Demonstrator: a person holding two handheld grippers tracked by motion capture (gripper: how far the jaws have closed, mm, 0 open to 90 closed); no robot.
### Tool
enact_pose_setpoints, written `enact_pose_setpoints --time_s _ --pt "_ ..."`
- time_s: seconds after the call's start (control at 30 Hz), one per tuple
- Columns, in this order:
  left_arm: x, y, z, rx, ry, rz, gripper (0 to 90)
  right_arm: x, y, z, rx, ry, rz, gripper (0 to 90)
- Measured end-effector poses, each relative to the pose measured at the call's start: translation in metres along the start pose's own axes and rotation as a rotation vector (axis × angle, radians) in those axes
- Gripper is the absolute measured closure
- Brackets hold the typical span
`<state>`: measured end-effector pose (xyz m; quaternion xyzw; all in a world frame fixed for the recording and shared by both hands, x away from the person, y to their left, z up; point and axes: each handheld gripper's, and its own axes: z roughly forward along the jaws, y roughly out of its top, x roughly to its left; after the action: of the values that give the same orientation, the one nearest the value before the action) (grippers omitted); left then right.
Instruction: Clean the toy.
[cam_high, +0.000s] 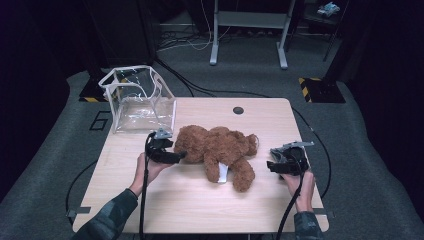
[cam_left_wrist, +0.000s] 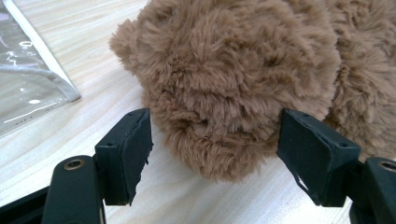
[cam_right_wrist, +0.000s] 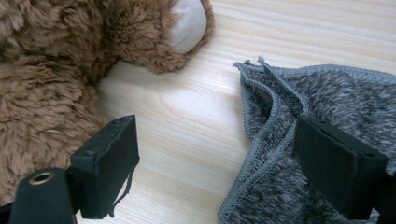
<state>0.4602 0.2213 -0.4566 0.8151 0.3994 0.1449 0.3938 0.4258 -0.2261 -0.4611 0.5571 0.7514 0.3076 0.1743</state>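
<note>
Teddy bear (cam_left_wrist: 243, 79) runs off the top and right edges ahead of my left gripper (cam_left_wrist: 215, 158), face hidden. Grey cloth (cam_right_wrist: 327, 107) beside my right gripper (cam_right_wrist: 215, 172) is cut by right and bottom edges; its far pad covers part of it.

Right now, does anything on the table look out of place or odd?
The teddy bear sprawls on its side across the table, a white tag poking from between its legs. The clear bag overhangs the table's far left corner. In the right gripper view a grey cloth lies bunched with a folded edge. Nothing looks spilled or damaged.
</note>
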Motion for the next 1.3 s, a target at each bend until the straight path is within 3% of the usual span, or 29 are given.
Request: enact_pose_setpoints --time_s 0.3,0.33,0.53,0.83,0.87,0.97,1.07,1.13,1.3 --pt "-0.004 -0.011 0.009 0.015 0.019 0.011 30.3 -0.006 -0.004 -0.001 0.01 -0.041 0.023 14.0" --pt "-0.004 -0.012 0.01 0.013 0.013 0.004 30.8 -0.008 -0.004 0.0 0.005 -0.044 0.008 14.1" --pt "-0.009 -0.018 0.011 -0.027 0.025 0.019 42.2 -0.014 -0.01 0.007 0.032 -0.087 0.012 14.8" --pt "-0.01 -0.021 0.009 -0.037 0.008 0.016 63.2 -0.023 -0.014 0.015 0.048 -0.128 0.03 21.3" --pt "-0.011 -0.022 0.008 -0.041 0.012 0.02 65.6 -0.023 -0.015 0.015 0.056 -0.134 0.048 23.0" --pt "-0.015 -0.026 0.007 -0.04 0.025 0.053 71.1 -0.026 -0.014 0.013 0.037 -0.127 0.04 24.3" --pt "-0.015 -0.031 0.008 -0.062 0.02 0.035 72.4 -0.024 -0.012 0.004 0.0 -0.124 0.05 24.8" --pt "-0.014 -0.032 0.008 -0.063 0.006 0.025 72.9 -0.025 -0.01 0.001 -0.015 -0.149 0.059 25.2" --pt "-0.016 -0.038 0.009 -0.079 0.005 0.033 73.3 -0.036 -0.007 0.011 0.035 -0.238 0.075 24.8"
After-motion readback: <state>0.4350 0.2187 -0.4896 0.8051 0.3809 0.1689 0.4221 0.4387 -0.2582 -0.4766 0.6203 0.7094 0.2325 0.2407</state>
